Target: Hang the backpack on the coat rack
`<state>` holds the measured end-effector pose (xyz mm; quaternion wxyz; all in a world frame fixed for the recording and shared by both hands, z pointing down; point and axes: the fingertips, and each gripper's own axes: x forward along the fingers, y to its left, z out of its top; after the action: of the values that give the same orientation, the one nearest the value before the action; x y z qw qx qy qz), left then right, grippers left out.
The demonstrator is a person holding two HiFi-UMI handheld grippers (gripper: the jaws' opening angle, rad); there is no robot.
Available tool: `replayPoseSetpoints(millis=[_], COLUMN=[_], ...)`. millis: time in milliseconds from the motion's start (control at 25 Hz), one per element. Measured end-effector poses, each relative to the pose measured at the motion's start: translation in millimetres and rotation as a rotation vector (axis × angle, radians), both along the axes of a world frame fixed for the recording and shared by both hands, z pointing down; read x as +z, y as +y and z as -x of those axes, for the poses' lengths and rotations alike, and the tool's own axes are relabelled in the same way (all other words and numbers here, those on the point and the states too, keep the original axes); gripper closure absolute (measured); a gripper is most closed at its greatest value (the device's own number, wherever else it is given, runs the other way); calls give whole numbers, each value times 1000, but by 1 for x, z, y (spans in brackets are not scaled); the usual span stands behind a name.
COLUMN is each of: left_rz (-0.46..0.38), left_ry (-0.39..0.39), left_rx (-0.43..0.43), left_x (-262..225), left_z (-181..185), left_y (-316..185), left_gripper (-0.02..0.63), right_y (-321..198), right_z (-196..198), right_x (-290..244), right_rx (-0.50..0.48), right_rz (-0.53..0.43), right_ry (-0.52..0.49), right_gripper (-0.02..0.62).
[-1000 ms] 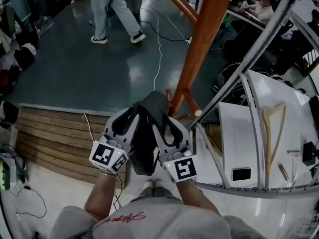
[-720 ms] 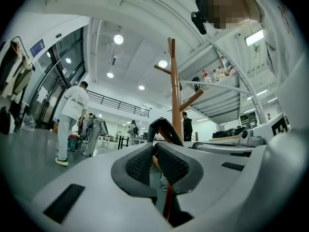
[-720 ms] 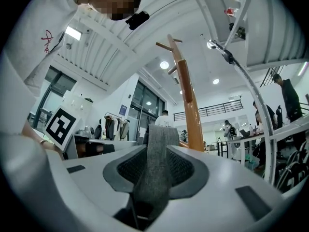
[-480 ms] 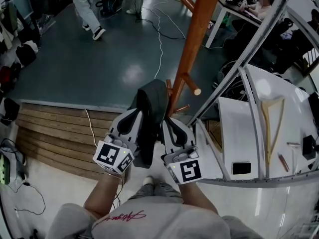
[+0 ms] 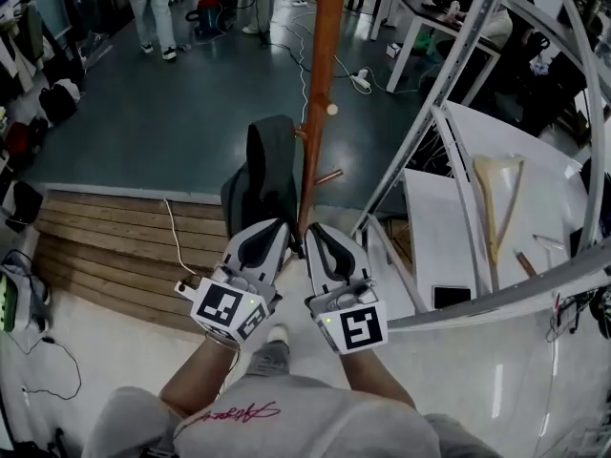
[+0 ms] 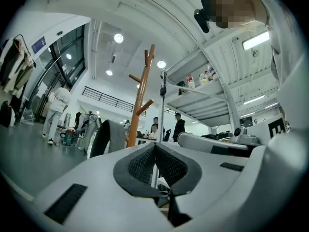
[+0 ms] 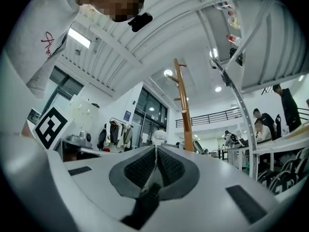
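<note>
stage: looks done | backpack (image 5: 260, 172) hangs from a peg on the rack (image 5: 326, 65) | left gripper (image 5: 271, 229) jaws together, empty, apart from bag | right gripper (image 5: 320, 234) jaws together, empty | left to do: nothing seen

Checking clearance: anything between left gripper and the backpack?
Nothing. Left gripper view shows bare air between the shut left gripper and the backpack hanging on the coat rack.
</note>
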<state>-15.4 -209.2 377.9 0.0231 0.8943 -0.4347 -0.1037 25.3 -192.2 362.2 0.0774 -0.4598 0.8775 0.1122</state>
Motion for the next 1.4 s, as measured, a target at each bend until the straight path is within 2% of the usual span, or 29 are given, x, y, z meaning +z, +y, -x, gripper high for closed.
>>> replayPoseSetpoints(millis=[120,280,560,920,1400], left_rz=[-4,5,24,40,19], left_ry=[6,28,19,42,54], left_rx=[-28,-75,-99,-94,-81], left_x=[-5,-17,-28,-33,-41], left_z=[-12,-25,-40,-34,-28], left_y=[51,106,170,203,212], left_gripper=[589,589,589,589,589], right_y=[49,103,165,190,199], right_z=[-13,-30,-38,-34,-24], right_x=[-4,-9,-25,-28,-36], right_rx=[-15,-35,-62,-37,-30], right_rz=[-14,27,22,25,4], right_ry=[7,22,13,17,42], right_gripper=[569,569,569,569,569])
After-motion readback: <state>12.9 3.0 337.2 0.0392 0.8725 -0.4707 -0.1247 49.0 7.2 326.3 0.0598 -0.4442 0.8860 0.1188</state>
